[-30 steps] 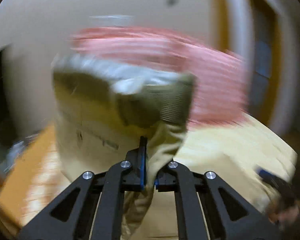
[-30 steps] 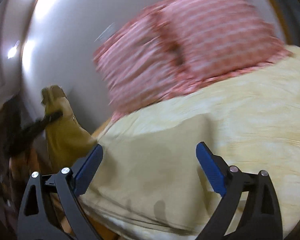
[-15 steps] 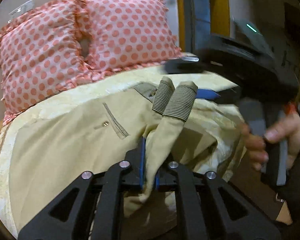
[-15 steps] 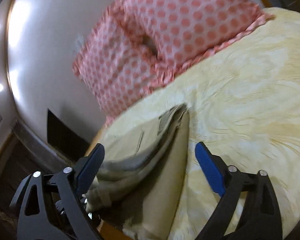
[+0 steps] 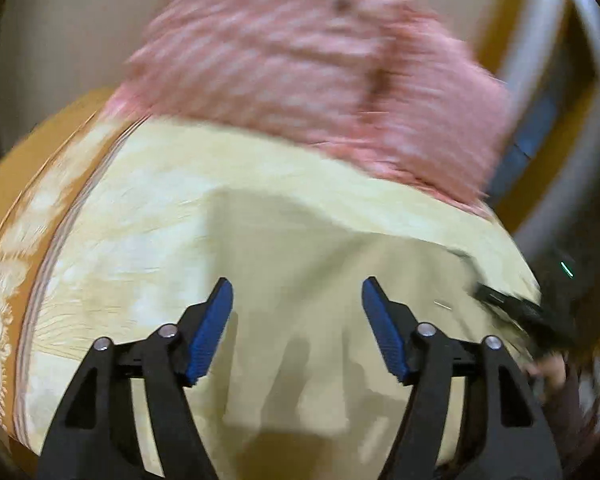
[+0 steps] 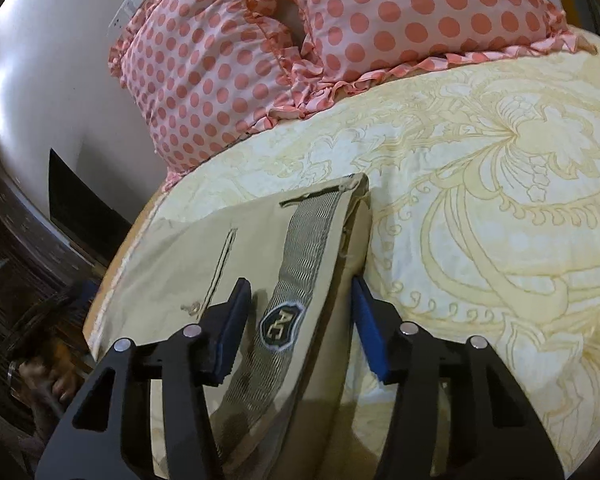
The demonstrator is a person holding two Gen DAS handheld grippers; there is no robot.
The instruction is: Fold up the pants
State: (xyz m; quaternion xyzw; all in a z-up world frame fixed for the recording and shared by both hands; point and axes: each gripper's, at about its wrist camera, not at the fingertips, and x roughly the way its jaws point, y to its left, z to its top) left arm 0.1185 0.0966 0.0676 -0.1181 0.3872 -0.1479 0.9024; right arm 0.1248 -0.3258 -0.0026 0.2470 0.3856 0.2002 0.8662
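The folded khaki cotton pants [image 6: 236, 264] lie flat on the pale yellow patterned bedspread [image 6: 480, 208], both the left gripper [image 5: 296, 320] and right gripper [image 6: 300, 316] spread wide and empty, so I'd pinch the ribbed waistband [image 6: 300, 248] squarely before folding again.

The beige cotton pants [image 6: 236, 264] lie flat on the yellow patterned bedspread [image 6: 480, 216], near its left edge. Behind them, two pink polka-dot ruffled pillows [image 6: 260, 52] lean side by side against the wall. The open right gripper [image 6: 300, 316] straddles the pants' grey ribbed waistband [image 6: 304, 256], which runs along their right edge.
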